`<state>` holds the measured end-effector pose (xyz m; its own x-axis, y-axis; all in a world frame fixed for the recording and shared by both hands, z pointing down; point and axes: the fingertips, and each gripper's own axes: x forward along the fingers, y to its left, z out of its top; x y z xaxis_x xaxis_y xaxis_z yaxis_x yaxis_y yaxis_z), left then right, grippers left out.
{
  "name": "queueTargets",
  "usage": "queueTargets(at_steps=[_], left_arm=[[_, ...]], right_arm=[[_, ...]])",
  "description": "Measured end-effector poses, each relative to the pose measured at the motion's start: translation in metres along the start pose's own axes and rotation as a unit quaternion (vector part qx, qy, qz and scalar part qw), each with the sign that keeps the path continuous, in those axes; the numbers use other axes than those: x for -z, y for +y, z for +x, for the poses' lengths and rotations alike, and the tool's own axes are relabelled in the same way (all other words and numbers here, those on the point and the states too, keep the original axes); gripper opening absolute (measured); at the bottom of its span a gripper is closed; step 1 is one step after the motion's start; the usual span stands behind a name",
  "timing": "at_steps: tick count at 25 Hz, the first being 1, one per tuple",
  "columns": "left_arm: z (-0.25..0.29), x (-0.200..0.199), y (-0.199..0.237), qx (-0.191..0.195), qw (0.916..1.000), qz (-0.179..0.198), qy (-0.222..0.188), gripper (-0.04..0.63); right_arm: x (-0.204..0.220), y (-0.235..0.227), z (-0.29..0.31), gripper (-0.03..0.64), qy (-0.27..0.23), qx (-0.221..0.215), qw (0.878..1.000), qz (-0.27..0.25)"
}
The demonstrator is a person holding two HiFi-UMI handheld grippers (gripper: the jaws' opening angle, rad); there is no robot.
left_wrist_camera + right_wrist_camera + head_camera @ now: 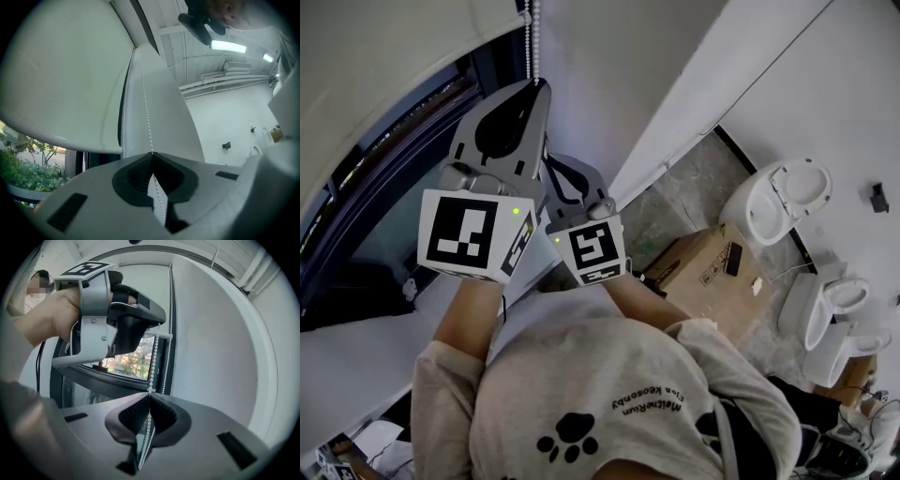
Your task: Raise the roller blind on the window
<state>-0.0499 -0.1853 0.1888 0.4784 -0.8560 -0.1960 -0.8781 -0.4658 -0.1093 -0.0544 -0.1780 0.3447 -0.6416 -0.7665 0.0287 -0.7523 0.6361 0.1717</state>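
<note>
The white roller blind (384, 47) hangs over the upper part of the dark-framed window (384, 216). Its white bead chain (532, 37) drops beside the frame. My left gripper (536, 86) is the higher one, shut on one strand of the chain (146, 112), which runs between its jaws (151, 153); the other strand (124, 126) hangs free to the left. Just below, my right gripper (551, 167) is shut on the chain (154, 362) too, its tips (150, 393) pinching it. The right gripper view shows the left gripper (157, 322) above, on the same chain.
A white wall (609, 84) stands right of the window. On the floor below lie a cardboard box (703, 262) and two white toilets (778, 202) (830, 305). Greenery (18, 168) shows outside the glass.
</note>
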Motion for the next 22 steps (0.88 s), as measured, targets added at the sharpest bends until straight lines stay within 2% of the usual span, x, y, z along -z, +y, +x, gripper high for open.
queueTargets(at_steps=[3, 10, 15, 22], left_arm=[[-0.002, 0.008, 0.002, 0.001, 0.9999, -0.009, 0.006, 0.009], [-0.010, 0.061, -0.001, 0.007, 0.9990, -0.021, 0.039, 0.009], [-0.012, 0.075, -0.008, 0.011, 0.9980, -0.029, 0.055, 0.009], [-0.024, 0.134, -0.015, 0.012, 0.9947, -0.044, 0.092, 0.009]], right_arm=[[0.007, 0.003, 0.003, 0.011, 0.010, 0.000, 1.000, 0.005], [0.060, 0.011, 0.003, 0.011, 0.043, 0.009, 0.999, 0.012], [0.075, 0.010, 0.000, 0.011, 0.057, 0.017, 0.998, 0.020], [0.135, 0.017, -0.006, 0.011, 0.100, 0.013, 0.994, 0.034]])
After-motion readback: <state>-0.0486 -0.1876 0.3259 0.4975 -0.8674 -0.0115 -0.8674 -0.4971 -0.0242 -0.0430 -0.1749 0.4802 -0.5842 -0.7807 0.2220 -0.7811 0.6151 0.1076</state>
